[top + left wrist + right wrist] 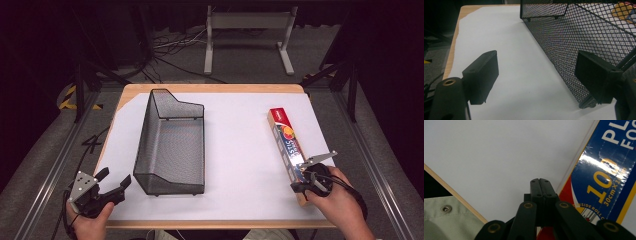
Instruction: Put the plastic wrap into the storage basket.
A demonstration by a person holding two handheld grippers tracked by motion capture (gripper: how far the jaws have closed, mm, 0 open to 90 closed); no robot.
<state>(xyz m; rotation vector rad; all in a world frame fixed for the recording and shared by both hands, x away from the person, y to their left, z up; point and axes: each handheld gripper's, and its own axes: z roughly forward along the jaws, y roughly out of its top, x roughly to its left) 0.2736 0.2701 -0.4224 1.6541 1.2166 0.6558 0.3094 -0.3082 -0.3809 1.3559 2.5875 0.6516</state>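
The right gripper (311,184) sits at the near end of the long box (288,150) of food wrap, its jaws pressed together with nothing between them. The left gripper (114,184) waits near the table's (210,88) front left corner, jaws spread wide. The box lies flat on the right side — a long, stiff, light cardboard thing, probably a bit slick. Grab it across its narrow sides, near the middle, or it may tip. Farther left stands the wire basket (171,145) — empty.

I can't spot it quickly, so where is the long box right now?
In the high view the long box lies on the table's right side, right of the wire basket, its near end by the right gripper.
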